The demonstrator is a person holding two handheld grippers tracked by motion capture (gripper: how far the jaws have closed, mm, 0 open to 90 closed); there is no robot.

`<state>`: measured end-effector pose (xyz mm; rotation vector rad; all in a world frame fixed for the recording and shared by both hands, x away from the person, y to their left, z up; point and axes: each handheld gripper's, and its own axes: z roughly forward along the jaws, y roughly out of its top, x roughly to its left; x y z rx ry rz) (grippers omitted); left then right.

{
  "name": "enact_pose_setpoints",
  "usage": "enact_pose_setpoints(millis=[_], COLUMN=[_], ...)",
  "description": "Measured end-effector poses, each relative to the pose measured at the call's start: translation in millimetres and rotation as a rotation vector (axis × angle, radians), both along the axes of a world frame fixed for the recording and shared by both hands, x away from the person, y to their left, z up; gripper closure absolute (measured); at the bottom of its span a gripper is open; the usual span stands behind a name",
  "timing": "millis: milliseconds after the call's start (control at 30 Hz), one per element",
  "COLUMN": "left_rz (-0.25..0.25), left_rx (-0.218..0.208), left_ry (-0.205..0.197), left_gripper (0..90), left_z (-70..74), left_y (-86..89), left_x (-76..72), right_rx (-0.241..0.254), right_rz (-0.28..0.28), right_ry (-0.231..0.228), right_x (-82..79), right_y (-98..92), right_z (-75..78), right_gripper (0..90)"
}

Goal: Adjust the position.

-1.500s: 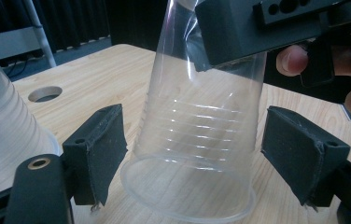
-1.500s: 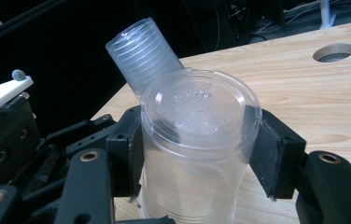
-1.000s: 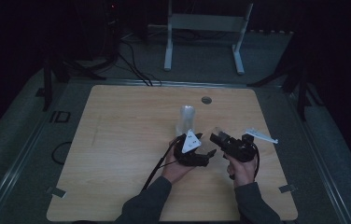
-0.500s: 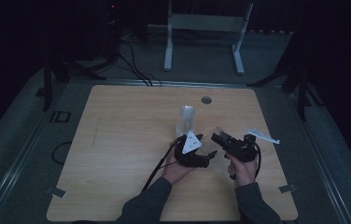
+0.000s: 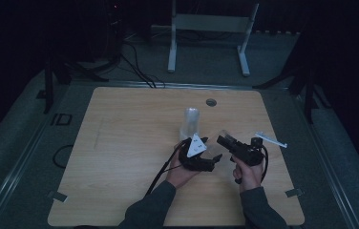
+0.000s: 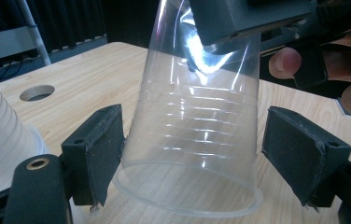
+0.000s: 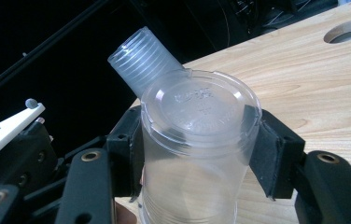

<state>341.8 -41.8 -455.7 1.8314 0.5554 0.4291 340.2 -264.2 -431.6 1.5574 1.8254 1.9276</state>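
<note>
Wooden table (image 5: pixel 120 157), clear ribbed plastic cup (image 7: pixel 197 140)

Raised lettering is moulded into the base of the clear plastic cup (image 7: pixel 197 140) in the right gripper view, but it is too faint to read. A white plate (image 7: pixel 5 128) at the left edge of that view carries small dark marks, also illegible.
</note>
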Motion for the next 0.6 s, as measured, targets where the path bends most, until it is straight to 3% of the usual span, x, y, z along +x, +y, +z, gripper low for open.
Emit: enact_pose_setpoints(millis=[600], left_rz=[0.009], left_rx=[0.013], left_ry=[0.008], left_gripper=[24.3], left_z=[-2.6], left_y=[-1.3], left_x=[0.7], right_rx=[0.023], right_rz=[0.013], right_ry=[0.012], right_x=[0.2], right_y=[0.5], right_z=[-0.8], right_gripper=[42.9])
